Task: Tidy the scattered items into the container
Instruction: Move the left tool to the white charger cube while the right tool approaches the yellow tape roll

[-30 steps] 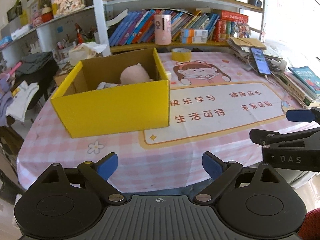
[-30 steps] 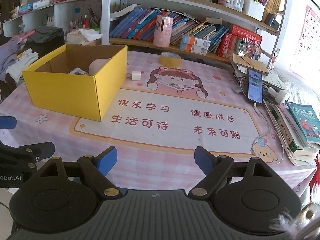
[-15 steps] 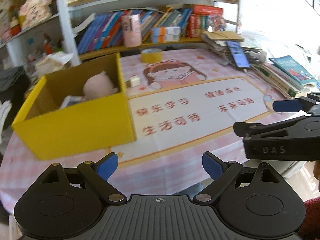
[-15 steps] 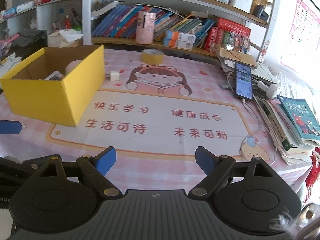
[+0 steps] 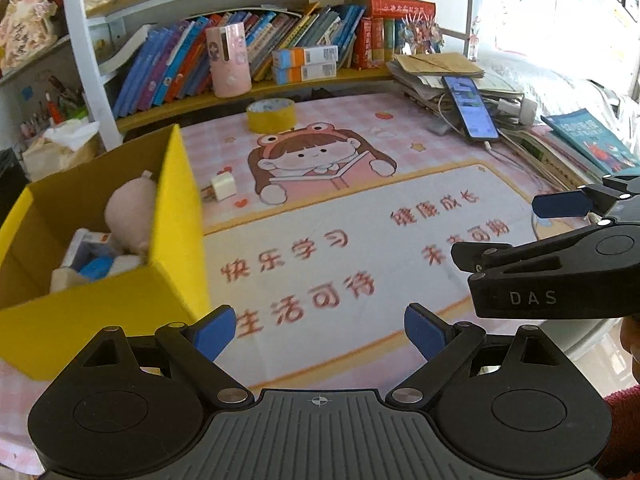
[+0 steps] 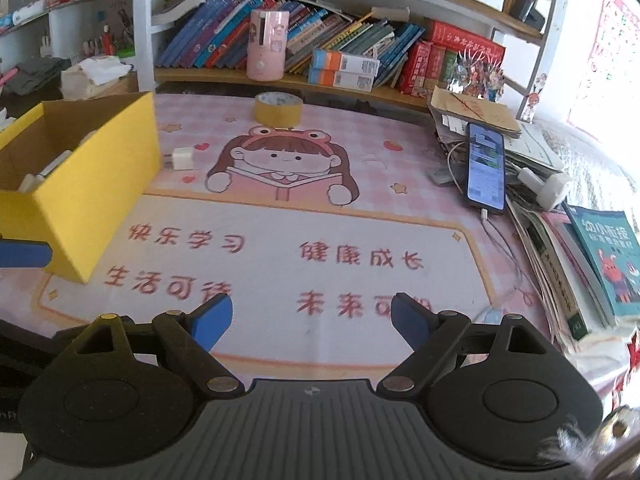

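Left wrist view, box left, mat open

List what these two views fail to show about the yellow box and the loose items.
- Yellow box contents: left wrist view shows a pink plush and blue-white bits, the rest hidden behind the near wall.
- Right wrist view: box cut off by the left edge, its wall hiding the inside.
- White charger plug: prongs too small and blurred.
- Tape roll: amount left unreadable.

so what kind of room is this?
Likely a child's study corner at home: bookshelves crammed with colourful books, a cartoon desk mat showing a girl reading, and a children's book at the table's edge.
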Available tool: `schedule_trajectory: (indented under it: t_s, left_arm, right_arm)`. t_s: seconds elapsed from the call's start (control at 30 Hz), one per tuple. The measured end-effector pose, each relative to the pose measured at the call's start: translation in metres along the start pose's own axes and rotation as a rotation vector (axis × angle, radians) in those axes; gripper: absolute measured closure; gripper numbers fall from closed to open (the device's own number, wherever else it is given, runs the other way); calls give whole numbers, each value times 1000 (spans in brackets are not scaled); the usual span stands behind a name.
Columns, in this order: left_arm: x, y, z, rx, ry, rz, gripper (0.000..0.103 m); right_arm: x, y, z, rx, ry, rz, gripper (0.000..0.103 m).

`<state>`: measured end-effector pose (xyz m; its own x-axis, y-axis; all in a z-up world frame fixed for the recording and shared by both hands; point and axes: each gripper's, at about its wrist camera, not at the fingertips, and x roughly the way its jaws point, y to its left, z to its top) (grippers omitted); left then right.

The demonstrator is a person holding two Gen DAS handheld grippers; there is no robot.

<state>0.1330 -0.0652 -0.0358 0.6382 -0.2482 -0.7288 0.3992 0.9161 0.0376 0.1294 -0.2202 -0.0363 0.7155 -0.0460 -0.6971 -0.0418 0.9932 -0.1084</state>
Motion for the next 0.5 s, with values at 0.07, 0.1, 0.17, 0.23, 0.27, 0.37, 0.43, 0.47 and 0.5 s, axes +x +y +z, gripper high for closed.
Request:
schedule_trajectory:
  t_s: [0.07, 0.1, 0.17, 0.23, 0.27, 0.37, 0.43, 0.47, 0.5]
  left_arm:
    - [10, -6, 11, -9, 7, 14, 10]
    - [15, -8, 17, -18, 10, 23, 10]
    - [24, -12, 28, -39, 14, 44, 10]
    - [33, -13, 40, -61, 15, 74, 10]
    - [38, -14, 46, -71, 13, 92, 10]
    - [52, -14, 65, -93, -1, 149, 10]
    - [62, -14, 77, -97, -12, 196, 10]
    - [67, -14, 82, -98, -17, 217, 10]
    - [71, -13, 86, -101, -21, 238, 10]
  right_arm:
    - [11, -10, 10, -14, 5, 16, 16]
    - [17, -16, 14, -21, 9, 25, 16]
    - [29, -29, 25, -32, 9, 43, 17]
    - [40, -40, 36, -38, 0, 59, 17]
    - [46, -47, 43, -41, -6, 69, 17]
    - [64, -62, 61, -53, -27, 107, 17]
    - [77, -69, 73, -62, -36, 133, 17]
    - [83, -72, 79, -67, -39, 146, 17]
    - [91, -75, 86, -72, -41, 158, 17]
